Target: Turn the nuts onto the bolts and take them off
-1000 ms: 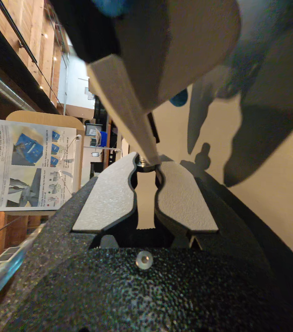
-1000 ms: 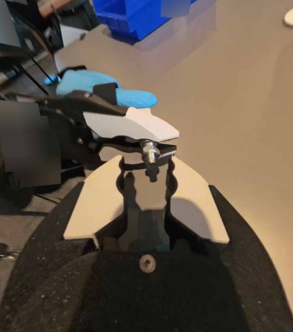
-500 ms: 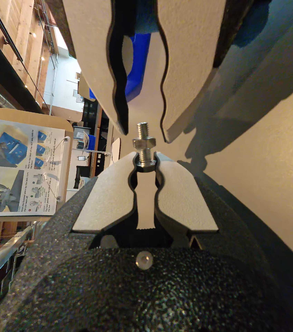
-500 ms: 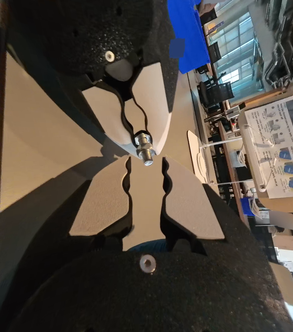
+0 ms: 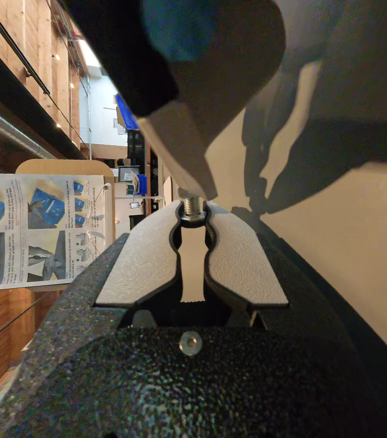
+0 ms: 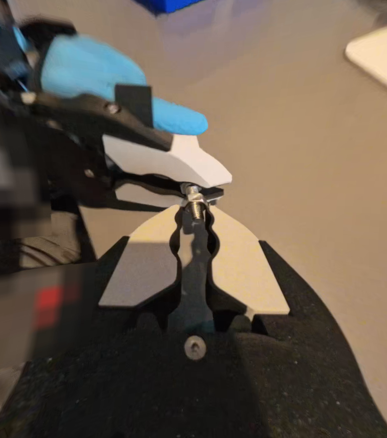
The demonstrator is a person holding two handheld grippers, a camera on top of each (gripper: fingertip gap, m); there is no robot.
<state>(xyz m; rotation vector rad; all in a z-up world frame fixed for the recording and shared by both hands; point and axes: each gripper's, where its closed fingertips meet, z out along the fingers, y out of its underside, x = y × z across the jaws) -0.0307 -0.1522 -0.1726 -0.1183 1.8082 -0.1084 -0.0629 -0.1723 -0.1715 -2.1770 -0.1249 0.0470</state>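
Bolt (image 5: 192, 208): its head is clamped at the tips of the left hand-held gripper (image 5: 192, 214), threaded end pointing away from the camera, so the shank is kept from turning and left free for the other tool.
Nut (image 6: 194, 197): it sits partway along the thread, with bare thread showing on both sides of it; it is pinched between the tips of the right hand-held gripper (image 6: 193, 208).
Left hand-held gripper: closed on the bolt head; it is held sideways above the table (image 6: 306, 142), steadied by a blue-gloved hand (image 6: 107, 78).
Right hand-held gripper: closed on the nut, as far as the blur allows; it is brought in across the bolt's axis, so a twist of the wrist can be passed to the nut.
Step, as judged: the nut is being turned; whether on or off cannot be told.
Risk, as judged: the nut is held by the fingertips only, so it may slip if the twist is not kept in line with the thread.
Surroundings: a printed sheet (image 5: 38, 227) is hung at the left; a blue bin (image 6: 164, 4) stands at the table's far edge.
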